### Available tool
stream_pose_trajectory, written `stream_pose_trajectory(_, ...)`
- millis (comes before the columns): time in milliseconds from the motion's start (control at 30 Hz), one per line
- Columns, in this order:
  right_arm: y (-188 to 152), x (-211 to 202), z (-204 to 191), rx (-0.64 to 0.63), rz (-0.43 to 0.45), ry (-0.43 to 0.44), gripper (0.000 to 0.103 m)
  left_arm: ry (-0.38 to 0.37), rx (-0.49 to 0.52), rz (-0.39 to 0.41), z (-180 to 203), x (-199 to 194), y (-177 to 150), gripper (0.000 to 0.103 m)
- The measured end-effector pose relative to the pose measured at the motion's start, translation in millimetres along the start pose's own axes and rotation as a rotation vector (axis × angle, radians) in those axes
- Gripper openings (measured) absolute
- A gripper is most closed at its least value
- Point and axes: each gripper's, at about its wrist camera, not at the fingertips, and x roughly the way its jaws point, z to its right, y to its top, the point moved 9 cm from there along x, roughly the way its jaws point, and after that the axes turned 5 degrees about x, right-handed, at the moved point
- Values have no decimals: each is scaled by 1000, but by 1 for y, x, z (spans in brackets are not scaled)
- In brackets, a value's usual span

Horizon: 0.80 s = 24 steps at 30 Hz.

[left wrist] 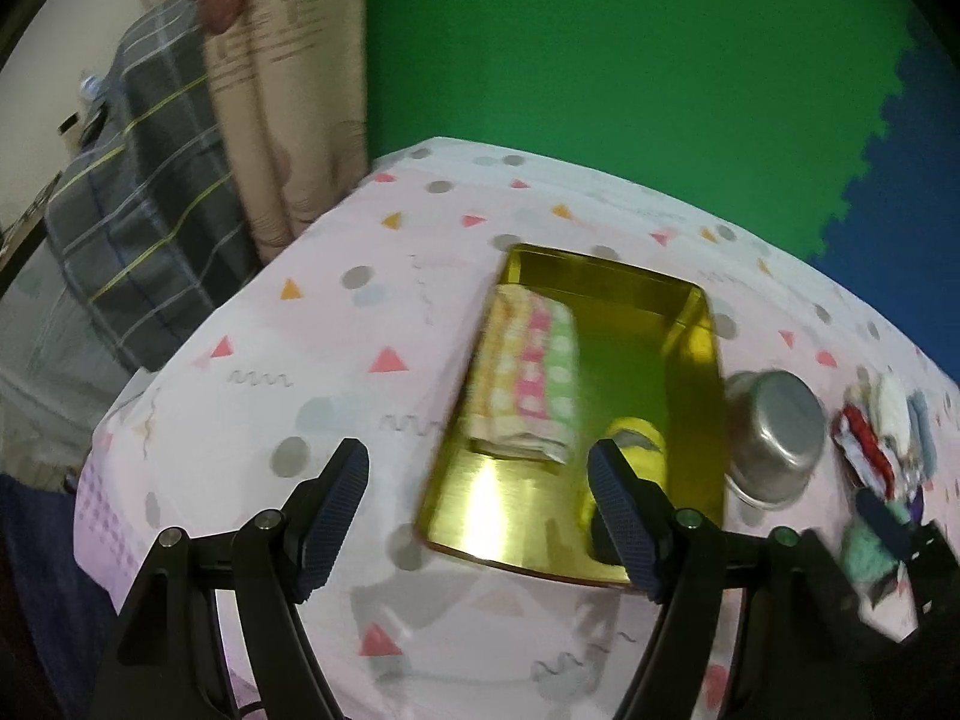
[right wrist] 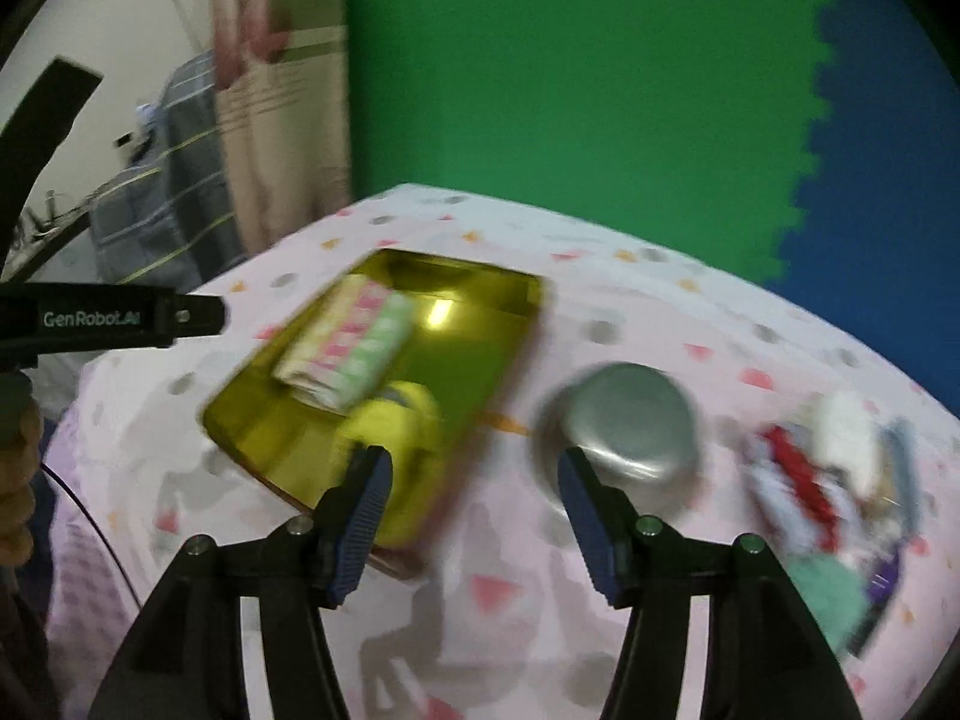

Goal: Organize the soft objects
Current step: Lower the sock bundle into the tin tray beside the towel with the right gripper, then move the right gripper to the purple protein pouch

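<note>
A gold tray [left wrist: 690, 360] [right wrist: 252, 420] lies on the patterned tablecloth. In it are a folded checked cloth [left wrist: 528, 378] [right wrist: 348, 354] in yellow, pink and green, and a yellow soft toy [left wrist: 639, 450] [right wrist: 399, 444] at the near end. A pile of soft items [left wrist: 882, 438] [right wrist: 828, 480] in red, white, blue and teal lies at the right. My left gripper [left wrist: 477, 516] is open and empty above the table, near the tray's front. My right gripper [right wrist: 474, 516] is open and empty, between the tray and the bowl.
An upturned steel bowl [left wrist: 774, 432] [right wrist: 624, 432] stands between the tray and the pile. The table's left edge drops off toward a curtain [left wrist: 282, 120] and a plaid bedding heap [left wrist: 144, 228]. A green and blue foam wall [left wrist: 600, 60] stands behind.
</note>
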Motion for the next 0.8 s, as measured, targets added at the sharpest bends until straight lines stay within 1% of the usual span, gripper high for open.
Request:
stream_pose_trajectory(100, -8, -21, 47, 46, 17, -79, 59, -45, 56, 0, 29, -3, -3, 73)
stream_pose_trajectory(167, -17, -33, 83, 99, 18, -135, 59, -85, 82, -7, 46, -4, -7, 73)
stream_pose_trajectory(233, -27, -42, 123, 168, 9, -192, 59, -130, 120, -7, 68, -5, -12, 73)
stream_pose_trajectory(333, -42, -54, 173, 245, -6, -273, 59, -186, 184, -6, 101, -8, -20, 73)
stream_pose_trajectory(400, -55, -63, 206, 295, -19, -337, 59, -208, 215, -10, 118, -9, -27, 73)
stream_pose_trajectory(533, -79, -65, 248, 362, -70, -419, 59, -234, 296, -9, 148, -11, -42, 73)
stream_pose_trajectory(633, -90, -54, 264, 401, -105, -423, 59, -253, 323, -18, 162, -7, -50, 73)
stream_pose_trajectory(733, -97, -40, 270, 439, -128, -427, 59, -269, 341, -21, 170, -3, -55, 73)
stream_pose_trajectory(800, -102, -33, 274, 451, -142, -446, 59, -269, 355, -14, 174, -2, -56, 73)
